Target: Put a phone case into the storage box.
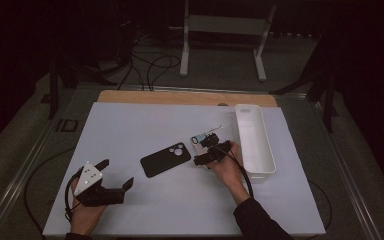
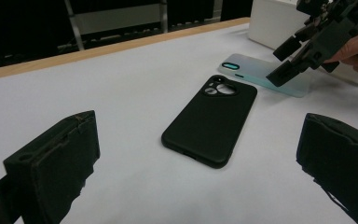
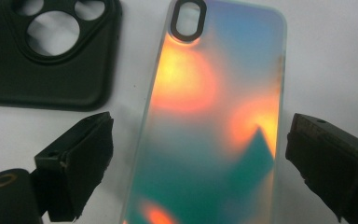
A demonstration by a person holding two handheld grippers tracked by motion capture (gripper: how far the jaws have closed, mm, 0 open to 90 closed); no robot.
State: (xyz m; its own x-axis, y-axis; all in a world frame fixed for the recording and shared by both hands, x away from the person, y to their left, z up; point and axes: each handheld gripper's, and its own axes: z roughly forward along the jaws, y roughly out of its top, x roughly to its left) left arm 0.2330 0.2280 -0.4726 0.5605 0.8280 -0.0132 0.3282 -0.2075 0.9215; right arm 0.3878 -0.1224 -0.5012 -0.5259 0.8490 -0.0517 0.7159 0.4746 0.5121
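Hovering over the iridescent phone case (image 3: 214,116) on the table (image 1: 130,125), the right gripper (image 3: 200,158) has its jaws wide, one on either side. Beside it lies a black phone case (image 2: 209,121). The left gripper (image 1: 111,176) rests wide open, well apart.

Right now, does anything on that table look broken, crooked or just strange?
Nothing looks broken. The black phone case lies slanted on the white table, and the shiny rainbow-tinted case lies flat between the open right tongs, untouched. The white bin sits straight.
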